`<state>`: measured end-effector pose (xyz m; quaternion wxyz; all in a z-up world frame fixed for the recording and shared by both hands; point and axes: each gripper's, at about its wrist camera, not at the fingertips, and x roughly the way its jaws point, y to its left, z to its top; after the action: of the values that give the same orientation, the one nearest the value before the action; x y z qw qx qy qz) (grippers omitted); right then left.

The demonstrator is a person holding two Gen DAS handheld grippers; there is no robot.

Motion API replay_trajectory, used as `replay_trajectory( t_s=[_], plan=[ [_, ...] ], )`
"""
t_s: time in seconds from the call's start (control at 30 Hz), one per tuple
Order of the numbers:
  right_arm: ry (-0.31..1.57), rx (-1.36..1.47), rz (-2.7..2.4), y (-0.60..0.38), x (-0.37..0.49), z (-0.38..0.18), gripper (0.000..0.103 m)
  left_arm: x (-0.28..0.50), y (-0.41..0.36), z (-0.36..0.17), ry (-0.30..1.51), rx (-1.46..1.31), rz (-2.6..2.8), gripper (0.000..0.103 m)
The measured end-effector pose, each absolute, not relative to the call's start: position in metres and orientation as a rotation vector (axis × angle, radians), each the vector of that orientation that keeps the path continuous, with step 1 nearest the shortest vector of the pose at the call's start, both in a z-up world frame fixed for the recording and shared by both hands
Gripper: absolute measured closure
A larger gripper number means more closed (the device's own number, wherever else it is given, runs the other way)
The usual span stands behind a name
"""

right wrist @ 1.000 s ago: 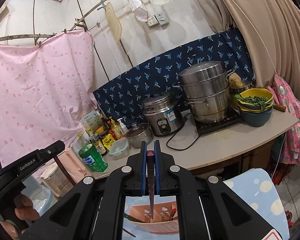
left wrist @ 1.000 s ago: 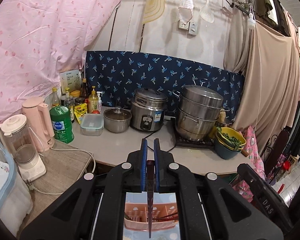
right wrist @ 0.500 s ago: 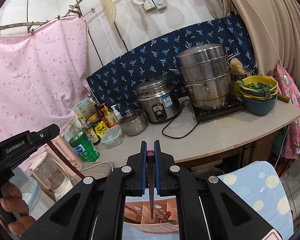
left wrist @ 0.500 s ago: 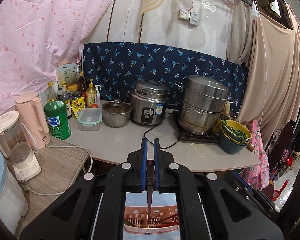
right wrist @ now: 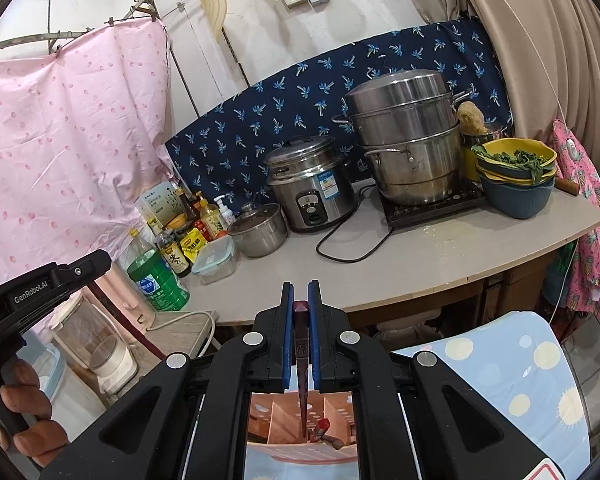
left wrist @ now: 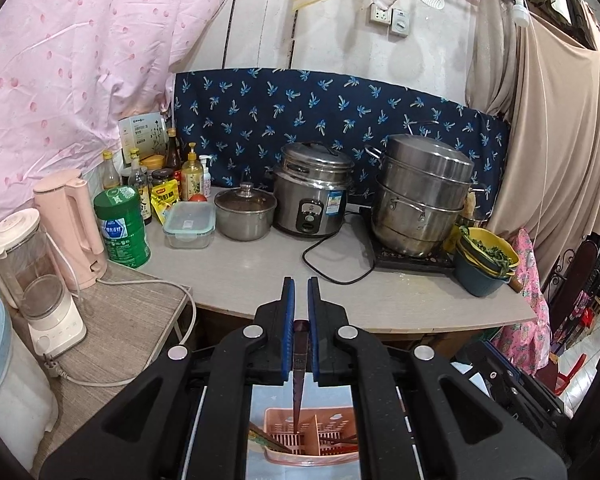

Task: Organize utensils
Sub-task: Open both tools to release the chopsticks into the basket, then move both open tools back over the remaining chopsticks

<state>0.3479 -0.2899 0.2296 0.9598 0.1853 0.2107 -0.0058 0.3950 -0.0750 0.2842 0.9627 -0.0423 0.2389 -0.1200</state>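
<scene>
My left gripper (left wrist: 301, 292) is shut on a dark red chopstick (left wrist: 299, 376) that hangs down, its tip in the pink utensil basket (left wrist: 312, 436) below. The basket holds other utensils in its compartments. My right gripper (right wrist: 301, 294) is shut on another dark red chopstick (right wrist: 302, 376), whose tip reaches down into the same pink basket (right wrist: 300, 420). The left gripper's body (right wrist: 44, 292) and the hand holding it show at the left of the right wrist view.
A counter (left wrist: 260, 276) ahead carries a rice cooker (left wrist: 312, 192), a steamer pot (left wrist: 420, 196), a small lidded pot (left wrist: 244, 212), bottles, a green can (left wrist: 120, 228) and stacked bowls (left wrist: 486, 264). A pink kettle (left wrist: 70, 224) and blender (left wrist: 36, 276) stand left. A blue dotted cloth (right wrist: 500, 380) lies under the basket.
Both grippers have tilted down and lowered. The chopstick tips now reach lower into the pink basket, and the counter fills more of both views.
</scene>
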Motion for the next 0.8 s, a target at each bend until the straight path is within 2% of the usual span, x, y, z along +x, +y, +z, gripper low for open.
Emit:
replay_trajectory(
  t_s=[0.23, 0.3, 0.37, 0.43, 0.53, 0.8],
  plan=[
    [0.455, 0.383, -0.012, -0.288, 0.347, 0.217, 0.092, 0.395, -0.069, 0.264, 0.526, -0.091, -0.241, 0.095],
    [0.452, 0.383, -0.014, -0.288, 0.344, 0.218, 0.09, 0.394, -0.068, 0.261, 0.537, -0.094, -0.239, 0.087],
    [0.447, 0.385, -0.016, -0.288, 0.339, 0.222, 0.09, 0.39, -0.064, 0.259, 0.539, -0.099, -0.226, 0.073],
    [0.441, 0.387, -0.013, -0.289, 0.334, 0.225, 0.089, 0.383, -0.06, 0.259, 0.541, -0.108, -0.224, 0.069],
    [0.427, 0.387, -0.009, -0.289, 0.322, 0.231, 0.085, 0.373, -0.057, 0.259, 0.547, -0.11, -0.226, 0.068],
    [0.414, 0.352, 0.007, -0.275, 0.273, 0.241, 0.084, 0.328, -0.049, 0.261, 0.544, -0.09, -0.22, 0.064]
  ],
)
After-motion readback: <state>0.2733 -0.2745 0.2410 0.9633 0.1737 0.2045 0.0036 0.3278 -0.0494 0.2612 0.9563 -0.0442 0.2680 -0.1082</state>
